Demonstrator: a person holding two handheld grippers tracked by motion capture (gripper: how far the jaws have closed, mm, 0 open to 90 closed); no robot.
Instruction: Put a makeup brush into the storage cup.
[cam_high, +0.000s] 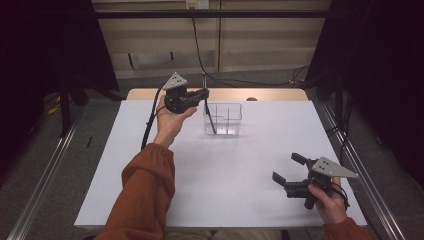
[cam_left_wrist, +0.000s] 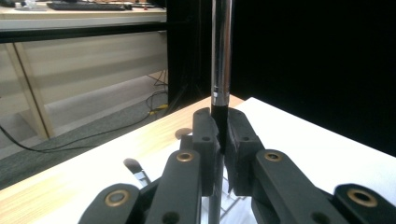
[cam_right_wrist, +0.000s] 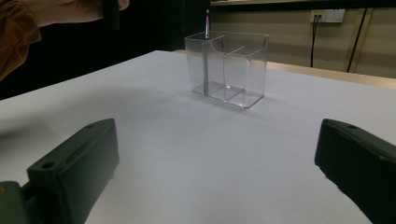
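Observation:
A slim rod (cam_high: 209, 112), black below and silver above (cam_left_wrist: 221, 56), stands slanted with its lower end inside a clear divided box (cam_high: 223, 120) at the table's far middle. My left gripper (cam_high: 202, 94) is above the box's left end, shut on the rod's black part (cam_left_wrist: 221, 126). In the right gripper view the rod (cam_right_wrist: 206, 56) is in the left compartment of the box (cam_right_wrist: 233, 70). Near the front right of the table, my right gripper (cam_high: 287, 167) is open, its jaws wide apart (cam_right_wrist: 215, 172) with nothing between them, facing the box from far off.
The white table top (cam_high: 225, 170) has a wooden strip (cam_high: 150, 94) along its far edge, with a small dark round spot (cam_high: 251, 99) on it. Dark curtains stand at both sides, and cables lie on the floor behind.

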